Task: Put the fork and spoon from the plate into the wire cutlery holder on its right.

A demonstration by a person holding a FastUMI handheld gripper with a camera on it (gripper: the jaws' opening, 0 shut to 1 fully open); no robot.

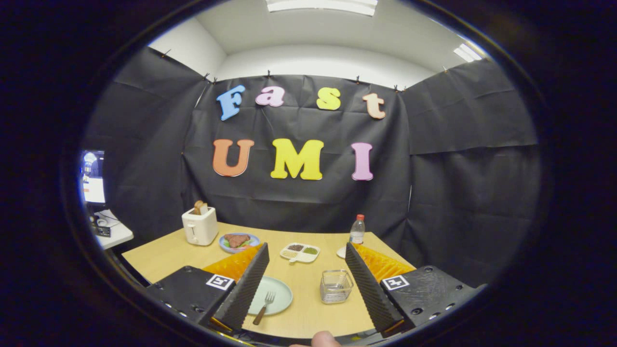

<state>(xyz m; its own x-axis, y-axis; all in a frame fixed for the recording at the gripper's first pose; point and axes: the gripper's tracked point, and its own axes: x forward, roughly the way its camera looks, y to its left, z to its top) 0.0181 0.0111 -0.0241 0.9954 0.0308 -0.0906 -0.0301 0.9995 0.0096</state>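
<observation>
Gripper view showed the gripper [304,270] held wide open and empty above the table; a fork [264,307] lay on the pale green plate [282,289]; the wire cutlery holder [336,286] to its right looked empty; nothing seemed moved yet.

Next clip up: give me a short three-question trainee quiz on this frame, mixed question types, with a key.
1. True or false: the fork lies on the pale green plate.
2. Multiple choice: the wire cutlery holder is (A) holding the fork, (B) empty as far as can be seen, (C) tipped on its side.
3. Fill in: the jaws of the gripper stand ____, with plate and holder between them.

Key
1. True; its wooden handle points toward the camera.
2. B; it stands upright on the table, right of the plate.
3. Open; they grip nothing.

Beyond the fingers sit a toaster, a divided dish and a bottle. No spoon can be made out on the plate.
</observation>
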